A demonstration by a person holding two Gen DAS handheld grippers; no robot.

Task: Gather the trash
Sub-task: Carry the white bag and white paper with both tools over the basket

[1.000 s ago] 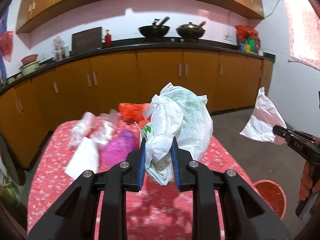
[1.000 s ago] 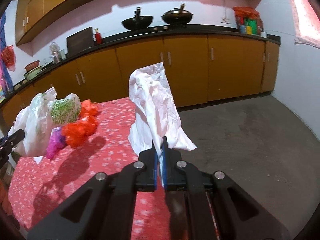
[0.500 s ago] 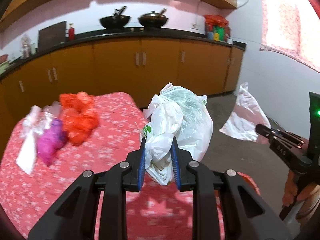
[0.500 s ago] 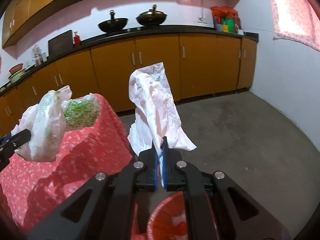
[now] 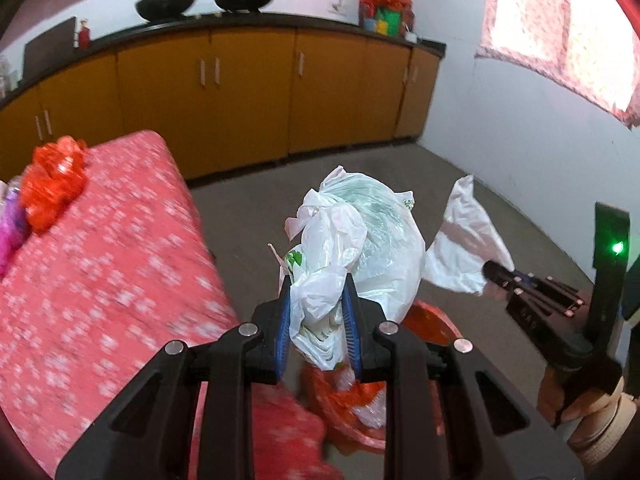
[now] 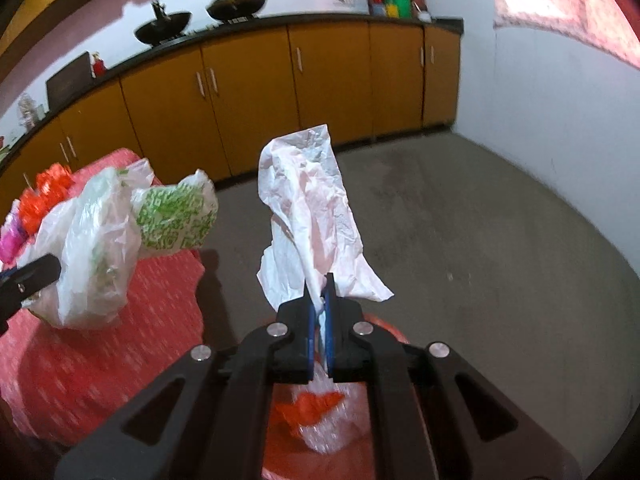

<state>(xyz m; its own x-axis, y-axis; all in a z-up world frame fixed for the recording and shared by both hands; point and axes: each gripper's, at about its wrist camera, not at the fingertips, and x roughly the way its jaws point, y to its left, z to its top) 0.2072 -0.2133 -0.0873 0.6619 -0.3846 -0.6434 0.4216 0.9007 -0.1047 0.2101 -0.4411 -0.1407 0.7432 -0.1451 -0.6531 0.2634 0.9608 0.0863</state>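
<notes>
Two bags hang above the red bin [image 5: 430,320]; our left gripper [image 5: 317,320] clamps the green-printed bag [image 5: 360,240]; our right gripper [image 6: 319,312] pinches the white bag [image 6: 312,208], just beside it.

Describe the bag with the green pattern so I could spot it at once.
Start at the table with the red flowered cloth in front of the orange cabinets. At its near corner the left gripper holds up a bunched white plastic bag. Unlike the plain crumpled white bag in the right gripper, it bears a bright green print.
</notes>
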